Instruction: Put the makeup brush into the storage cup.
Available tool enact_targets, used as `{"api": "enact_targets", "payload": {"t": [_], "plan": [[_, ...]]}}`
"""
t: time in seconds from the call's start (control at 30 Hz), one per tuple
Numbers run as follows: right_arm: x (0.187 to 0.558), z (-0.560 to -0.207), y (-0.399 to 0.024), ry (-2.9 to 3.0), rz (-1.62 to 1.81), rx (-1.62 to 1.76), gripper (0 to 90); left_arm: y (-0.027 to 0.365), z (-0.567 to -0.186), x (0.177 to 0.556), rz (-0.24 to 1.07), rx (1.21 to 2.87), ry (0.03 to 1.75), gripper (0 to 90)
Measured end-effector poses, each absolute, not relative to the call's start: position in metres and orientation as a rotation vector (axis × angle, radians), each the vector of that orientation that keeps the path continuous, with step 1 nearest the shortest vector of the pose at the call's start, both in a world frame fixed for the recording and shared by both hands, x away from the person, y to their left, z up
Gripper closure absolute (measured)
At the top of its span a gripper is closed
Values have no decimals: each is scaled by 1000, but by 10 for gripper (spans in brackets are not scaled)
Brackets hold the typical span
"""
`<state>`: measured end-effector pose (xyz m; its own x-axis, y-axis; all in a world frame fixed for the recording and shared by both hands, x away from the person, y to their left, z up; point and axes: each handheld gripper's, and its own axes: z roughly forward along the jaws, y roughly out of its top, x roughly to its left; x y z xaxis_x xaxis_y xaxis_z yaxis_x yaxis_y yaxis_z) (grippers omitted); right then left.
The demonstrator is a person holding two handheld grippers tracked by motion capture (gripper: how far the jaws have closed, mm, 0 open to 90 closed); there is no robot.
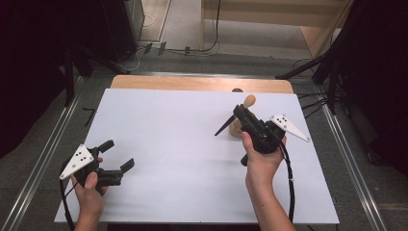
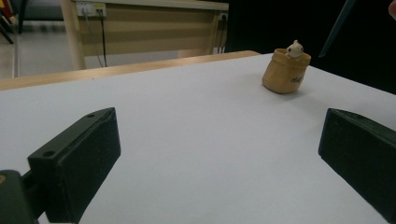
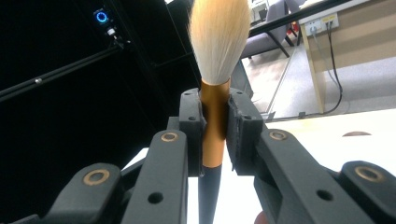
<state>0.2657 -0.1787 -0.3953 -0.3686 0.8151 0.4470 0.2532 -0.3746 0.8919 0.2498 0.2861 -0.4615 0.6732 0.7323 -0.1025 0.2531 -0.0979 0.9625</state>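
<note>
Over table, right claw (image 1: 242,113) raises brush (image 1: 248,102).

A brush (image 3: 215,70) with cream bristles, copper ferrule and black handle; tan pot (image 2: 285,73); white table (image 1: 183,139).

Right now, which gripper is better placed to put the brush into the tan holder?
Right. The right gripper is already shut on the brush and sits right beside the tan holder in the high view. The left gripper is open, holding nothing, at the table's near left.
</note>
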Motion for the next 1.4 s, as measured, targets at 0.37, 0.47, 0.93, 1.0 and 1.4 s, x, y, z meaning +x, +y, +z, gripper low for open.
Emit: {"api": "enact_targets", "payload": {"t": [0.37,0.47,0.93,1.0,1.4], "plan": [[269,-384,-194,1385,1752,1411,799,295,-463,250,501,1657,829,0],[270,-383,-199,1378,1739,1405,799,297,-462,249,503,1655,836,0],[278,-376,-213,1363,1688,1367,799,299,-462,249,504,1652,844,0],[279,-376,-215,1356,1676,1367,798,299,-462,249,504,1653,843,0],[288,-382,-225,1339,1591,1366,798,299,-464,249,502,1657,846,0]]}}
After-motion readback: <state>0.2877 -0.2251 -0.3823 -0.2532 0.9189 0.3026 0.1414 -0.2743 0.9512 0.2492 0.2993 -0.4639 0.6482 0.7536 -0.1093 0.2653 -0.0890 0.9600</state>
